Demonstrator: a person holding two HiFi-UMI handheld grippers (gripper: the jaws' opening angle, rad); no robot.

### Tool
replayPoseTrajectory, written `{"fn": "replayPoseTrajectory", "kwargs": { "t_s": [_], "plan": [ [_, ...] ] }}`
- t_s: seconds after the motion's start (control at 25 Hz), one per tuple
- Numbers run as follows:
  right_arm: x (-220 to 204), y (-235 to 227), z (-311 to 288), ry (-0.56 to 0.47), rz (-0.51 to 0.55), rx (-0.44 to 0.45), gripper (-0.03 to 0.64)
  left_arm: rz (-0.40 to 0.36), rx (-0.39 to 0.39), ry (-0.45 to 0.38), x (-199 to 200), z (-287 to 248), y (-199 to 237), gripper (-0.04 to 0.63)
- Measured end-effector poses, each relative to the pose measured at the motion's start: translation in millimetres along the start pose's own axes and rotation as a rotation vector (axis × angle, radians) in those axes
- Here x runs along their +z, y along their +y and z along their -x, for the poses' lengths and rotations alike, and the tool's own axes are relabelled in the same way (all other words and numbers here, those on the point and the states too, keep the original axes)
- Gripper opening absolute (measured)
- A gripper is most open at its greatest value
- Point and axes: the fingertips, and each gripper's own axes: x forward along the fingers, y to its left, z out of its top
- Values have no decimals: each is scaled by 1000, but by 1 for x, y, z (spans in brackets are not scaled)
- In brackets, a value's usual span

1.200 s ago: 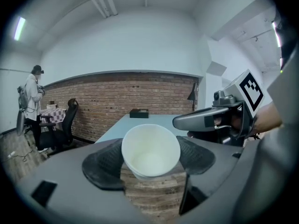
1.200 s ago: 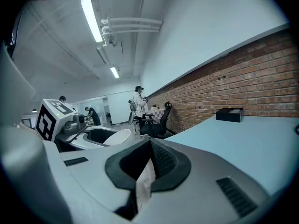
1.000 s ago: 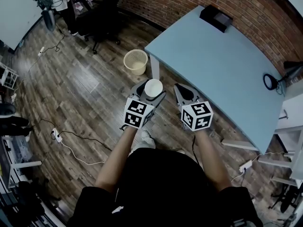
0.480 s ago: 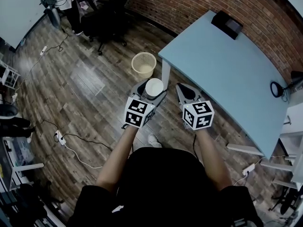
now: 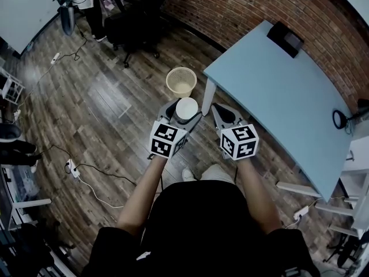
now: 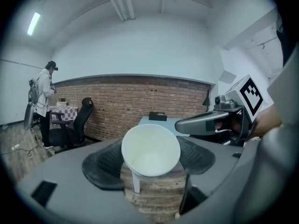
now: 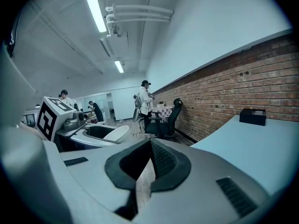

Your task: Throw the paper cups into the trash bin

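A white paper cup [image 5: 186, 109] sits upright between the pads of my left gripper [image 5: 182, 116], which is shut on it. In the left gripper view the cup [image 6: 150, 149] shows its open mouth between the two black pads. The woven yellowish trash bin [image 5: 181, 81] stands on the wooden floor just beyond the cup, beside the table leg. My right gripper [image 5: 222, 111] hangs level with the left one, its jaws shut [image 7: 148, 160] with nothing between them. From the right gripper view the cup [image 7: 115, 133] appears at the left.
A light blue table [image 5: 277, 91] fills the right side, with a black box [image 5: 285, 39] at its far end and a white leg [image 5: 206, 96] near the bin. A black office chair [image 5: 135, 22] stands further off. Cables and a power strip [image 5: 72, 167] lie at left.
The whole scene has shifted: the bin and table now sit further right and a little nearer the grippers. The cup stays held in the left gripper.
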Motion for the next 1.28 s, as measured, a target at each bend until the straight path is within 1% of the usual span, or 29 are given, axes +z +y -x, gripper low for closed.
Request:
{"fn": "replayPoseTrajectory", "kwargs": {
  "t_s": [0.12,0.28,0.44,0.64,0.88,1.08,1.28],
  "plan": [
    [4,3,-9,13,12,13,5,13,6,3,-1,-1,7,359],
    [7,2,-24,20,21,28,5,-28,-1,28,-2,-10,14,359],
    [5,-1,-40,39,17,50,5,10,1,9,5,-16,23,359],
    [8,-3,-68,59,45,76,5,-5,28,-10,17,-24,44,359],
    [19,-13,-99,57,46,113,5,15,58,-9,20,-41,70,359],
    [28,-24,-127,67,80,138,5,27,77,-9,24,-62,92,359],
    [39,-36,-153,67,79,158,5,50,98,-3,25,-80,117,359]
  ]
}}
